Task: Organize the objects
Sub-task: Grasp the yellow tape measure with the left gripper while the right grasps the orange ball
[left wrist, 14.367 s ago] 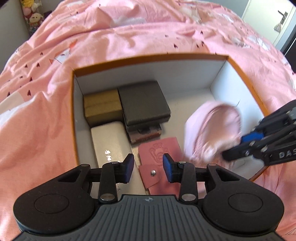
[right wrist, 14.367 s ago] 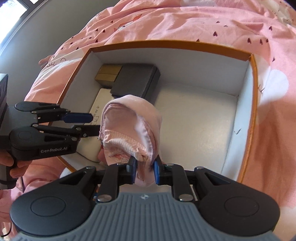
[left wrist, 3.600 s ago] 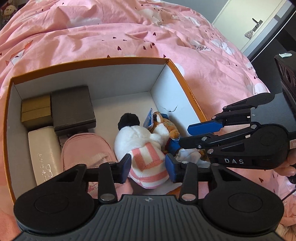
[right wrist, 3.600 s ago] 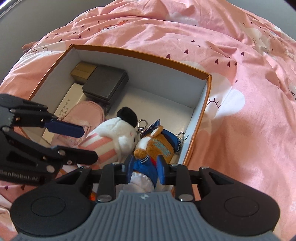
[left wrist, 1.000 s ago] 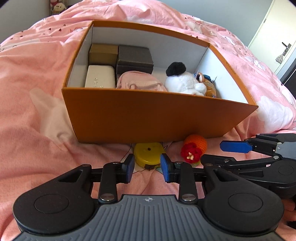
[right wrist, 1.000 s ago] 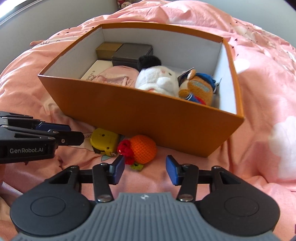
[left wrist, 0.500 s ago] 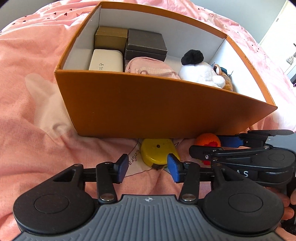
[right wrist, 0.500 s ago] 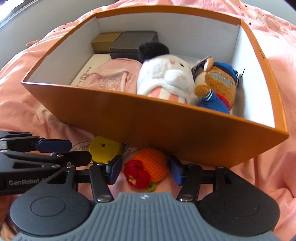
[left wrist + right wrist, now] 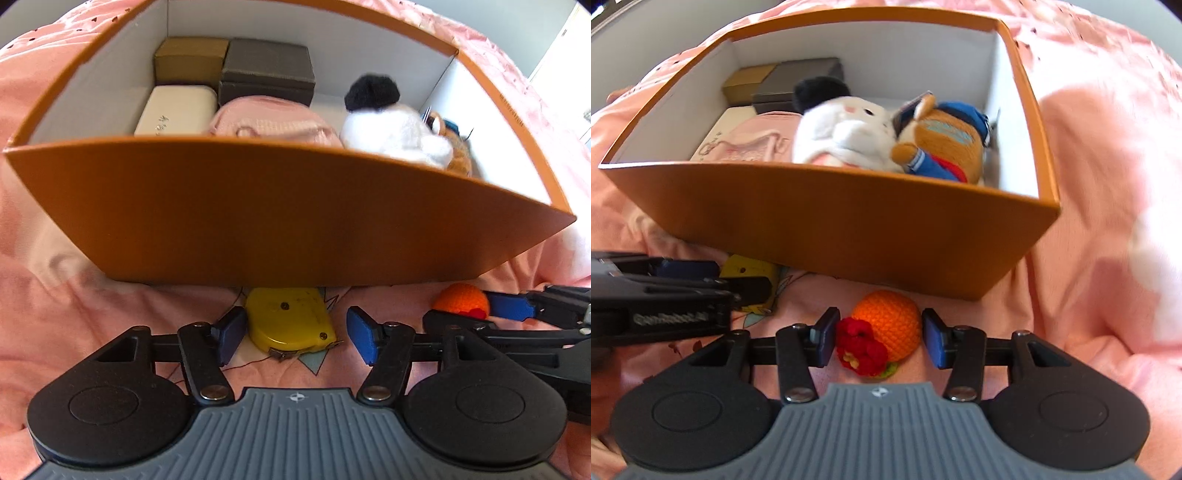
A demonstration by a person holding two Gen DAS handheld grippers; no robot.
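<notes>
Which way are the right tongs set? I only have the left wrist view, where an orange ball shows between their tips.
Observer: The right tongs are open, straddling the ball, not closed on it.
Operator: Is the ball plain?
Observer: No, a red flower sits on its near side.
Operator: What is the brown toy behind the plush in the box?
Observer: A bear in blue clothes, lying beside the plush.
</notes>
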